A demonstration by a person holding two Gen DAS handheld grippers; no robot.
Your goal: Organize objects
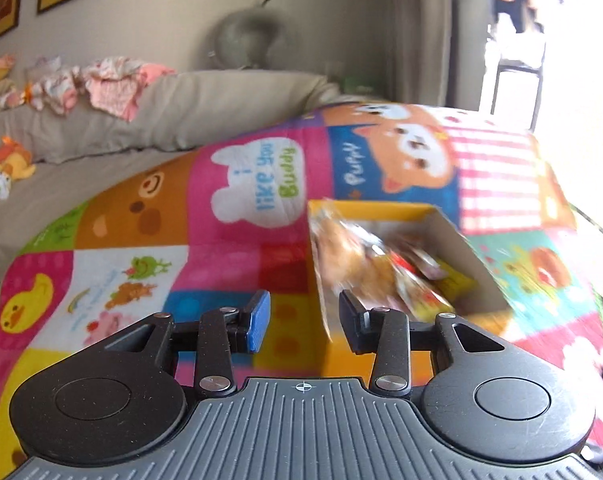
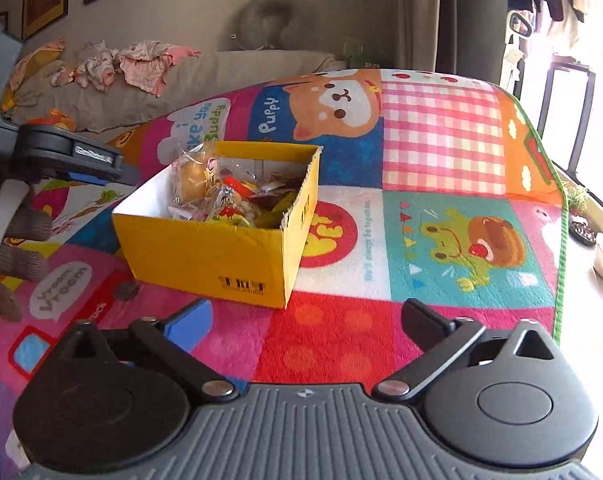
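Yellow cardboard box [image 2: 217,236] of wrapped snacks [image 2: 229,194] sits on the patchwork play mat [image 2: 441,152], near both tools. Left tool [image 1: 303,316] apart and empty, just beside the box's near wall. Right tool [image 2: 307,320] spread wide, empty, short of the box. No loose item visible; best to scan the mat edges before reaching, approaching low and slow.
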